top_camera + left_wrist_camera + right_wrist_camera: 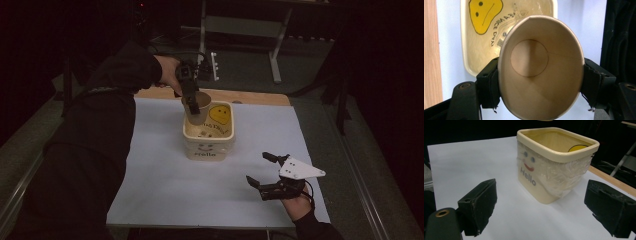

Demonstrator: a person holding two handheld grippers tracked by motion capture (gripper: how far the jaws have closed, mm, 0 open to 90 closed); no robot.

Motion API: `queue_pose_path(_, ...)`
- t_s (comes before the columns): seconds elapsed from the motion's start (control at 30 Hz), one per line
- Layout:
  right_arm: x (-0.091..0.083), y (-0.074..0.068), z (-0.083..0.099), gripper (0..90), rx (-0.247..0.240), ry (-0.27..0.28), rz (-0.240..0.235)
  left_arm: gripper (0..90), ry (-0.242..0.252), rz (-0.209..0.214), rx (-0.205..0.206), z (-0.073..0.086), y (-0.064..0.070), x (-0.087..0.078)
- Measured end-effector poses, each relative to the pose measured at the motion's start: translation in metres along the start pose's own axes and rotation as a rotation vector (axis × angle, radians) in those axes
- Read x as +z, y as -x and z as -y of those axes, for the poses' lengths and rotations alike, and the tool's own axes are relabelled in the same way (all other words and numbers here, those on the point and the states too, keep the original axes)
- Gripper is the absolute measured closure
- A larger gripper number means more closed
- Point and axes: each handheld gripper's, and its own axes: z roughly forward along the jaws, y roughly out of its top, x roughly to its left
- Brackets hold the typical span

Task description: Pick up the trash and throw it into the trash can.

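A cream square tub [208,137] marked "Hello", with a yellow smiley face inside, stands mid-table on the white sheet. My left gripper [189,95] hangs over the tub's far left corner, shut on a brown paper cup [197,107]. In the left gripper view the cup [541,75] is squeezed oval between both jaws, its inside empty, with the tub [486,32] below it. My right gripper [266,172] rests open near the front right of the table. The tub [554,165], wrapped in clear film, stands ahead of its wide-apart jaws.
The white sheet [160,185] covers a wooden table [250,97] whose far edge shows. A metal stand [240,30] rises behind the table. A dark sleeve [90,145] lies along the left side.
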Motion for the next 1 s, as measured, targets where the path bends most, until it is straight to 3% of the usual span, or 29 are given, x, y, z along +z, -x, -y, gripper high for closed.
queue_pose_path(0.33, -0.001, 0.000, 0.001, 10.9, 0.005, -0.001, -0.002, 28.7, 0.006, -0.014, 0.032, -0.019, -0.004, -0.008)
queue_pose_path(1.0, -0.001, 0.001, 0.001, 10.9, 0.010, -0.003, -0.004, 28.5, -0.005, -0.013, 0.033, -0.037, -0.010, -0.009)
